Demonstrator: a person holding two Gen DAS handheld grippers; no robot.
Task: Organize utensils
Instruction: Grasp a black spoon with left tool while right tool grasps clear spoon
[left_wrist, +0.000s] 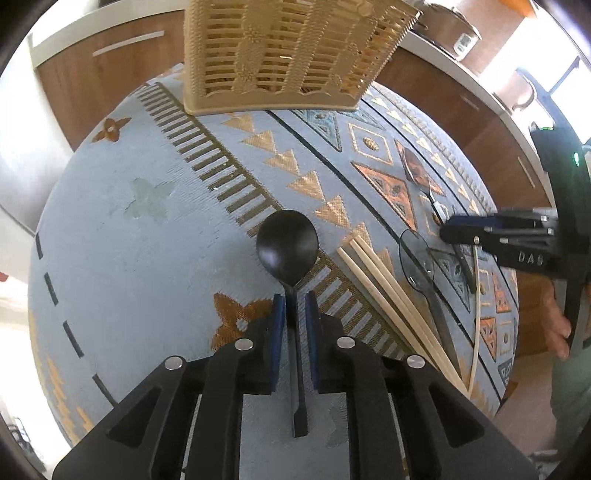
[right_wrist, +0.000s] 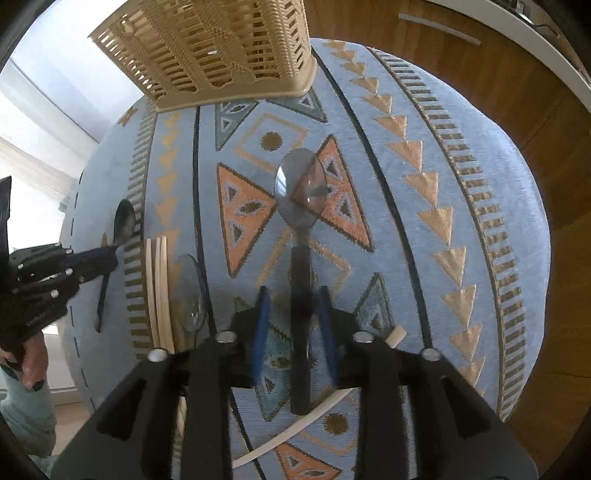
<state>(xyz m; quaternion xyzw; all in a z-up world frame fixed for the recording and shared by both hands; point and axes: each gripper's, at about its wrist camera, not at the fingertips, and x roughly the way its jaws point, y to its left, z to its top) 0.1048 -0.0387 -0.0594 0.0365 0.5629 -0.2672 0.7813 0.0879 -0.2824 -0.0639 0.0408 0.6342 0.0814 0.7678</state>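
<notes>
Both tongs pointed steeply down at the table. Left tongs stood narrowly parted astride the black spoon handle; right tongs stood apart around the metal spoon handle, gripping nothing. Both spoons lay flat, bowls toward the far basket.

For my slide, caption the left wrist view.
Left tool straddling the handle of a black plastic spoon on a blue patterned cloth, woven beige plastic basket beyond.

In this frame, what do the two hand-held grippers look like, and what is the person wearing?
Both are black plastic. The left hand-held gripper has blue pads on its fingers and round silver pins on its linkages. The right hand-held gripper matches it; white letters mark its side in the left wrist view. Pale green clothing shows beside the hand.
</notes>
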